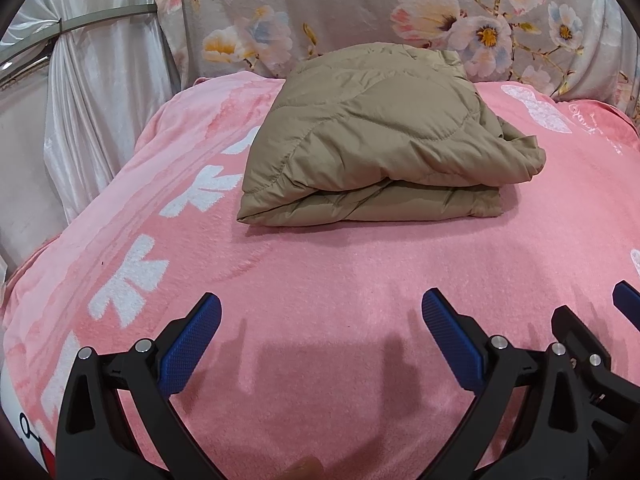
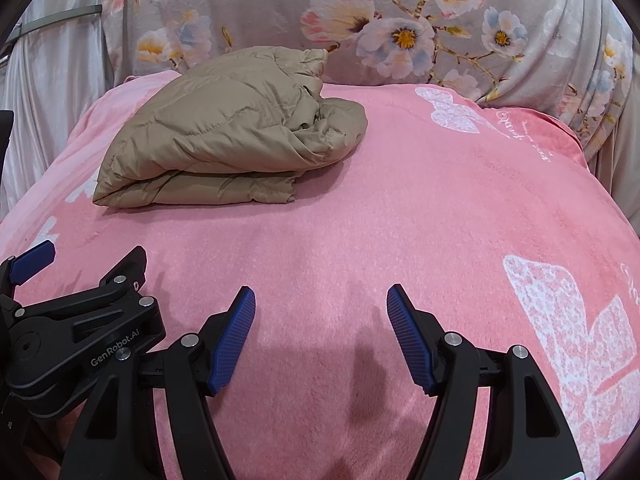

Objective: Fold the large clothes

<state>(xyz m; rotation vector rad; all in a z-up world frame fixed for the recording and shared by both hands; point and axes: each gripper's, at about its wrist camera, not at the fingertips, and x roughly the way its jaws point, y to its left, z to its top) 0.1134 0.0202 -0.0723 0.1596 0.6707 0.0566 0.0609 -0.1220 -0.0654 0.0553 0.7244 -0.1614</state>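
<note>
A tan quilted jacket [image 1: 372,136] lies folded into a thick bundle on the pink blanket [image 1: 320,272]; it also shows in the right wrist view [image 2: 224,136], at upper left. My left gripper [image 1: 322,308] is open and empty, low over the blanket, well short of the jacket. My right gripper [image 2: 321,300] is open and empty, beside the left one, which shows at the left edge of the right wrist view [image 2: 80,328]. The right gripper's finger shows at the right edge of the left wrist view [image 1: 628,308].
A grey floral fabric [image 1: 360,12] hangs behind the bed. A white satin curtain [image 1: 92,92] with a metal rail stands at the left. The blanket's edges drop off at left and right.
</note>
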